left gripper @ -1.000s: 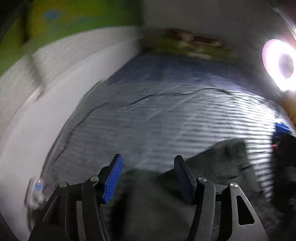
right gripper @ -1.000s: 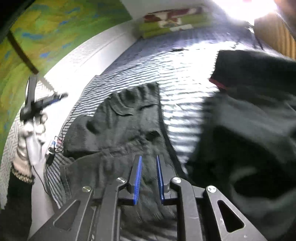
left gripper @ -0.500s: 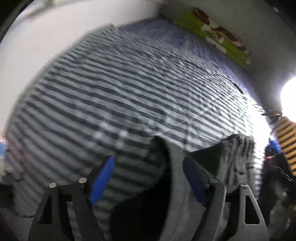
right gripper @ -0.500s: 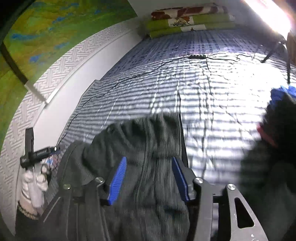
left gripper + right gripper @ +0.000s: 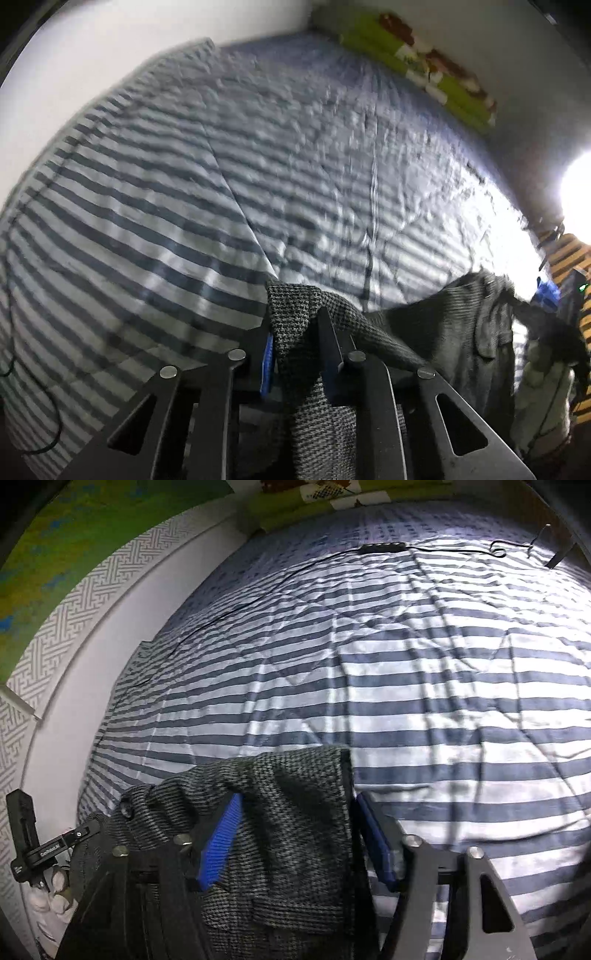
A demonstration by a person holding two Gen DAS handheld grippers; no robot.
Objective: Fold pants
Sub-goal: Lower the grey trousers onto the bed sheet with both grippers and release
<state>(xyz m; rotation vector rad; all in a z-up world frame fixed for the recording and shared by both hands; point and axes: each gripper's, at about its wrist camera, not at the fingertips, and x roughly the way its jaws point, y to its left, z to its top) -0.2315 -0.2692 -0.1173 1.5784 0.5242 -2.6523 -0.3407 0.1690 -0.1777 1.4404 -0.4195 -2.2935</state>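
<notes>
**Both grippers at the edge of the pants over the striped bed**

A blue-and-white striped bedspread (image 5: pixel 424 709) fills most of both views, wrinkled and lit from the far right. A white wall (image 5: pixel 92 74) borders it on one side, with a patterned band and green wallpaper (image 5: pixel 55 554) above (seen only from the right wrist). Green and brown folded bedding (image 5: pixel 424 70) lies along the far end, and a thin black cable (image 5: pixel 280 579) runs across the far part of the spread.

The dark grey knitted pants (image 5: pixel 288 830) lie at the near edge of the bed, bunched rather than flat. In the left wrist view their cloth rises in a peak between the fingers and stretches off to the right as a raised span.

The left gripper (image 5: pixel 295 354) points steeply down at the bed, and its jaws have just been closing: they now stand close together with a fold of the pants pinched between the blue pads. The right gripper (image 5: pixel 299 842) also tilts downward; its jaws have just been closing as well, with the pants' hemmed edge draped between them. The left pad is pressed into the cloth, while the right pad sits just beside the cloth's dark edge (I cannot tell whether it grips).
</notes>
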